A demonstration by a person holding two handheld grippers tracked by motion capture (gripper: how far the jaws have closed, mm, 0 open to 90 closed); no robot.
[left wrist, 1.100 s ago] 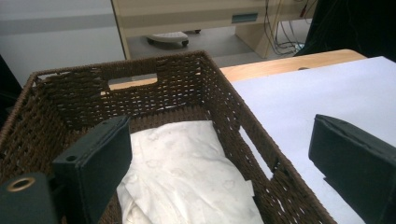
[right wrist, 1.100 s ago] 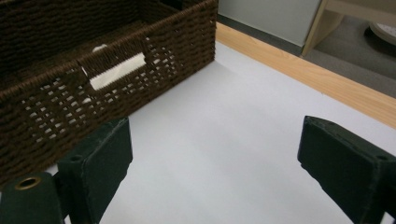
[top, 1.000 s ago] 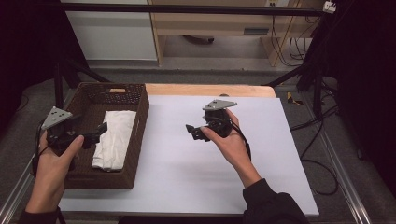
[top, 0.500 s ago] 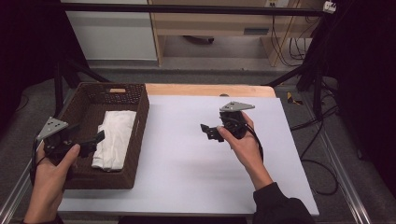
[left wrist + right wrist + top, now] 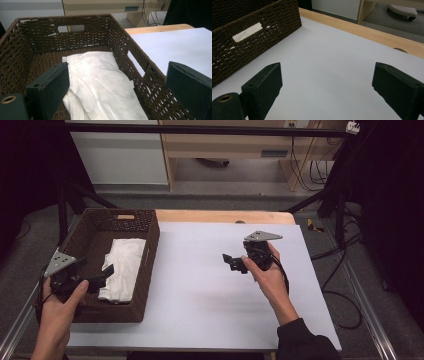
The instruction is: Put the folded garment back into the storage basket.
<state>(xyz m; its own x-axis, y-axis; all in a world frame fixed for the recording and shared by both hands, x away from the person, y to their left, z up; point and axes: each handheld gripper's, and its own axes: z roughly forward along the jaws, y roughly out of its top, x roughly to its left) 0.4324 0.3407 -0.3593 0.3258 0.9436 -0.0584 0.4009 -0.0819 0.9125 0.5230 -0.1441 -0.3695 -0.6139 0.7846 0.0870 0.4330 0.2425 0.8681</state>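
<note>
A dark woven basket (image 5: 150,250) stands at the left of the white table (image 5: 200,285). Inside it lies a folded white cloth (image 5: 122,267), seen close in the left gripper view as the cloth (image 5: 100,82) on the basket's floor. My left gripper (image 5: 95,277) hovers over the basket's near left corner, open, with nothing between its jaws (image 5: 117,87). My right gripper (image 5: 231,262) is held above the table's right half, open and empty, pointing toward the basket (image 5: 249,35).
A wooden strip (image 5: 220,216) runs along the table's far edge. Beyond it stand a white cabinet (image 5: 120,150) and a wooden shelf unit (image 5: 235,145). Cables (image 5: 345,270) lie on the floor at the right. Dark stand legs (image 5: 65,205) rise left of the basket.
My left gripper has drawn back toward the basket's near left corner, away from the cloth. My right gripper has shifted right and slightly nearer. Both stay open.
</note>
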